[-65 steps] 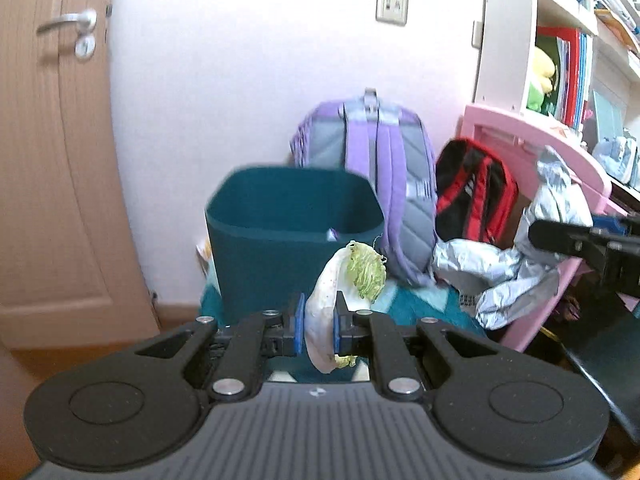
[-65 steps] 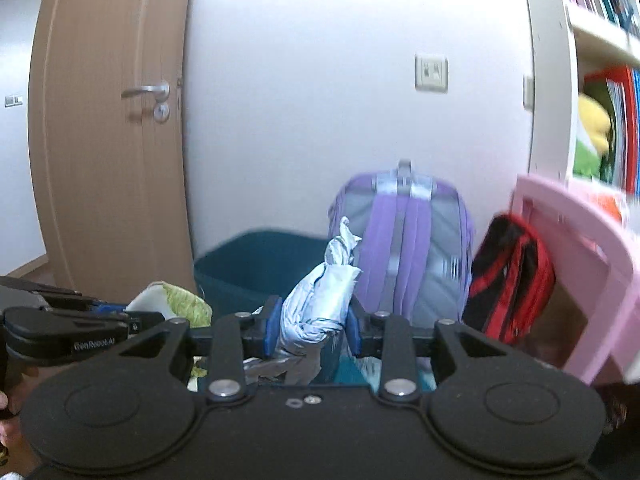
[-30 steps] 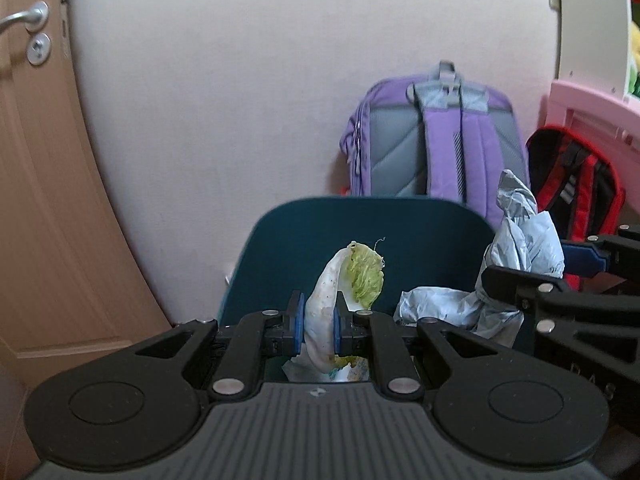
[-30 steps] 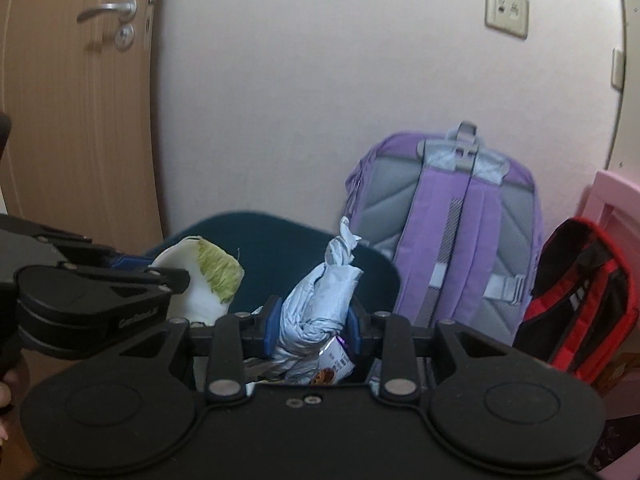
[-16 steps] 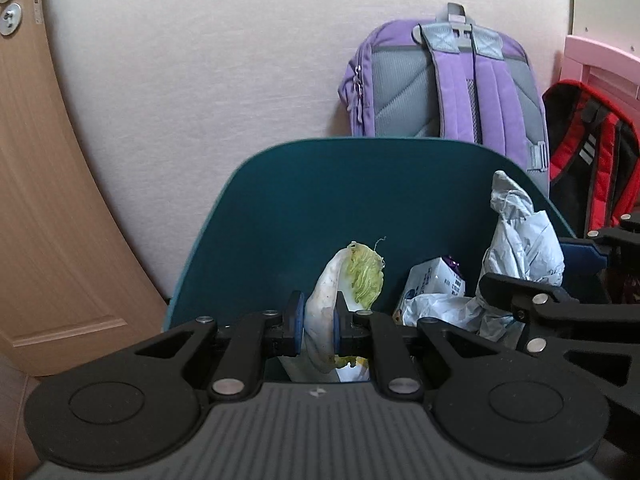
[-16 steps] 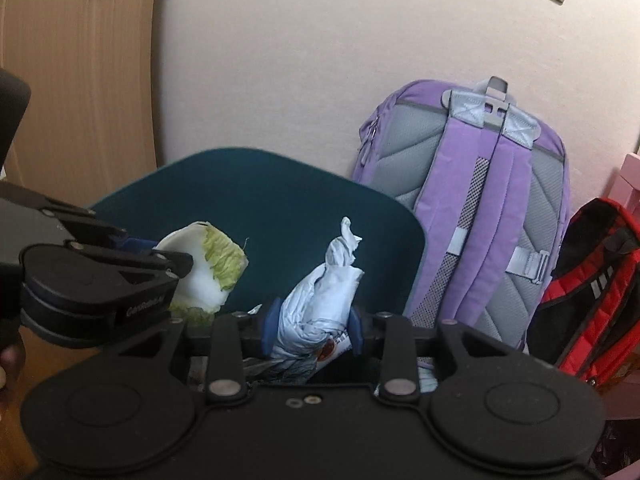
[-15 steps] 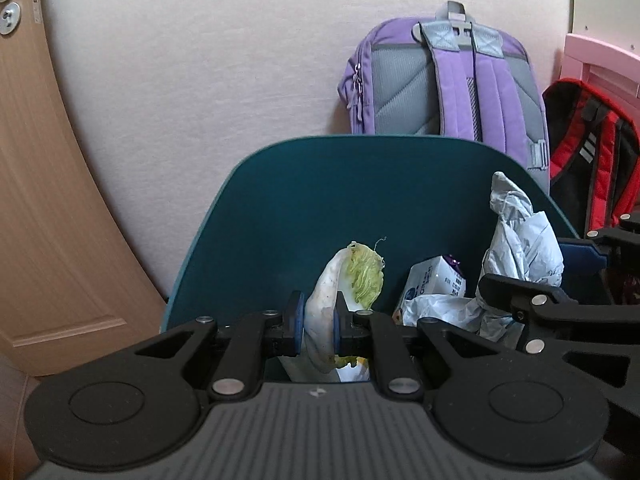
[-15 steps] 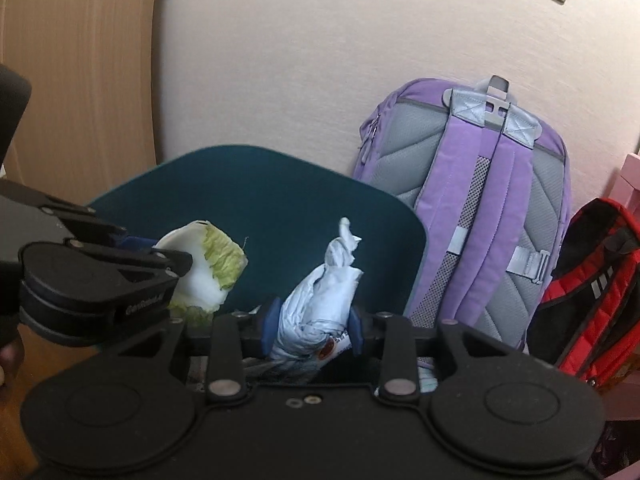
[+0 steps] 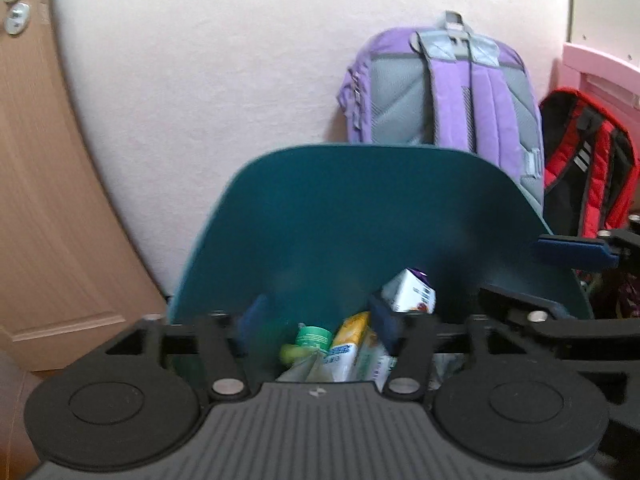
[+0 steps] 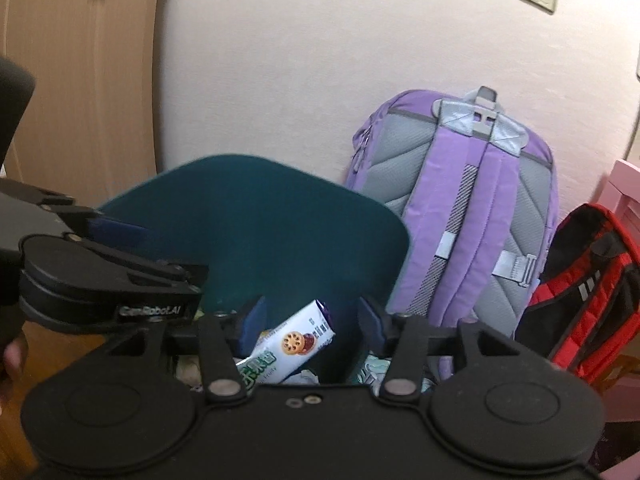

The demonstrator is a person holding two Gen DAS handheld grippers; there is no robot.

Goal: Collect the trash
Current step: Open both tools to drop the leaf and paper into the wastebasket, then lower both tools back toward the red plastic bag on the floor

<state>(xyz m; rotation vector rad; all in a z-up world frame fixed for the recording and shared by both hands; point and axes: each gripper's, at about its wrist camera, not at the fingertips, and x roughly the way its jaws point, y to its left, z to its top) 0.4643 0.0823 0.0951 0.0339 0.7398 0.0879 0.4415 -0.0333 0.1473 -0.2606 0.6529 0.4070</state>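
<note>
A dark teal trash bin (image 9: 360,216) stands against the wall, also in the right wrist view (image 10: 256,216). My left gripper (image 9: 318,322) is open and empty above the bin's near edge. My right gripper (image 10: 310,320) is open and empty over the bin, to the right of the left one. Inside the bin lie a white carton (image 9: 410,292), a green-capped bottle (image 9: 312,338) and a yellow-and-white packet (image 9: 346,346). A white snack pack with green print (image 10: 288,346) shows between the right fingers. The cabbage leaf and the crumpled grey paper are out of sight.
A purple and grey backpack (image 9: 440,88) leans on the wall behind the bin. A red and black backpack (image 9: 588,164) stands to its right by pink furniture (image 9: 600,64). A wooden door (image 9: 36,184) is at the left.
Both grippers have opened. The cabbage leaf has left the left gripper and the crumpled grey paper has left the right one; neither is visible now.
</note>
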